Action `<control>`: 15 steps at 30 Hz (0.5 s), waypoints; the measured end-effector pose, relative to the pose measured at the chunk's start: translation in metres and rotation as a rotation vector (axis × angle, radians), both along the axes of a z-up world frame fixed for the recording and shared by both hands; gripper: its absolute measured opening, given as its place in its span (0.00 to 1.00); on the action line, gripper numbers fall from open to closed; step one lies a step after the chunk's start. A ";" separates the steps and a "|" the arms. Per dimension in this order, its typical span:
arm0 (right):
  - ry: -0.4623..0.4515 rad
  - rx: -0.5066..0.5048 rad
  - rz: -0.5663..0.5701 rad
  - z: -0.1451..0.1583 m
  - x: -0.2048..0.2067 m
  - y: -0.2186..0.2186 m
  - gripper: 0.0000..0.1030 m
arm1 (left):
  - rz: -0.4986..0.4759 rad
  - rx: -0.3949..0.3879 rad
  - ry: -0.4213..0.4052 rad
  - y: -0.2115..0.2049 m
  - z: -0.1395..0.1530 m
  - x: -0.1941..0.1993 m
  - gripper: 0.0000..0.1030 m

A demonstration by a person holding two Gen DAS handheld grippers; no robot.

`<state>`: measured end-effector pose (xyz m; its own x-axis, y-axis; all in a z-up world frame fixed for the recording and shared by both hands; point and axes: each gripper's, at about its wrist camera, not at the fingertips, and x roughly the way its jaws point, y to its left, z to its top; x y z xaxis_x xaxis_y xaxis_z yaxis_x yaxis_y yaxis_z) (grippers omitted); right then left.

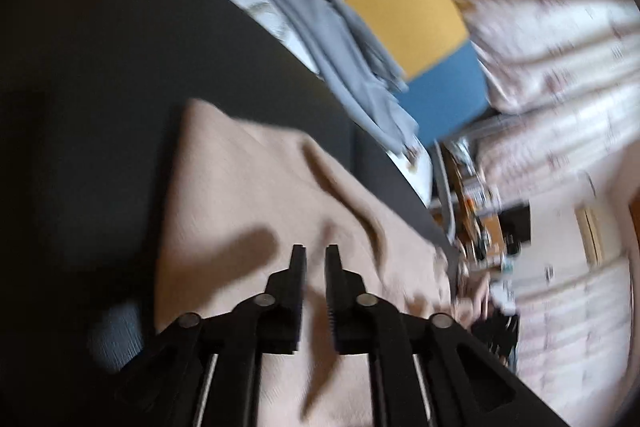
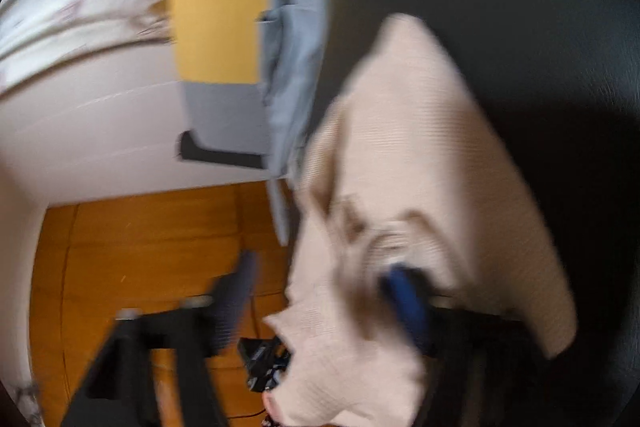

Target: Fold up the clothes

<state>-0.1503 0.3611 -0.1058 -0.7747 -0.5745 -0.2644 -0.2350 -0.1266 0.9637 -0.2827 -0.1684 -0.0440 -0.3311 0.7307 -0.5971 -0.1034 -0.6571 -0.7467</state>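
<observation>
A beige ribbed garment [image 1: 256, 195] lies rumpled on the dark table [image 1: 100, 67]. Low over its near part hangs my left gripper [image 1: 316, 251], with its black jaws a narrow gap apart and no cloth pinched between them. In the blurred right wrist view the same beige garment [image 2: 420, 147] spreads over the table [image 2: 520, 7] and past its edge. My right gripper [image 2: 320, 291] stands wide open there. One of its fingers [image 2: 236, 287] is out over the floor, and the blue-padded one [image 2: 404, 299] lies against the cloth's folds.
A grey garment [image 1: 344, 39] [image 2: 292, 67] hangs at the table's far edge. Behind it stands a panel of grey, yellow and blue blocks [image 1: 404, 11]. Patterned pale fabric [image 1: 560, 47] fills the background. Orange wooden floor [image 2: 140, 247] lies beside the table, with a black object [image 2: 260, 359] on it.
</observation>
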 end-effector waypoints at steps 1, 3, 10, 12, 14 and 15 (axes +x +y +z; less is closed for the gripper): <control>0.006 0.026 0.027 0.007 0.001 -0.002 0.80 | -0.028 -0.001 -0.003 0.002 0.003 0.008 0.19; 0.002 0.108 0.095 0.020 0.002 -0.010 0.80 | -0.048 -0.013 -0.039 0.005 0.004 0.021 0.20; -0.098 0.328 0.314 0.022 -0.007 -0.041 0.66 | 0.001 -0.064 -0.076 -0.005 -0.003 0.039 0.21; -0.095 0.343 0.369 0.020 -0.014 -0.049 0.44 | 0.029 -0.064 -0.084 -0.010 -0.001 0.039 0.22; -0.096 0.393 0.417 0.023 -0.019 -0.058 0.43 | 0.018 0.029 -0.122 -0.008 -0.002 0.038 0.25; -0.110 0.410 0.431 0.022 -0.022 -0.061 0.43 | 0.009 0.061 -0.135 -0.006 -0.003 0.037 0.26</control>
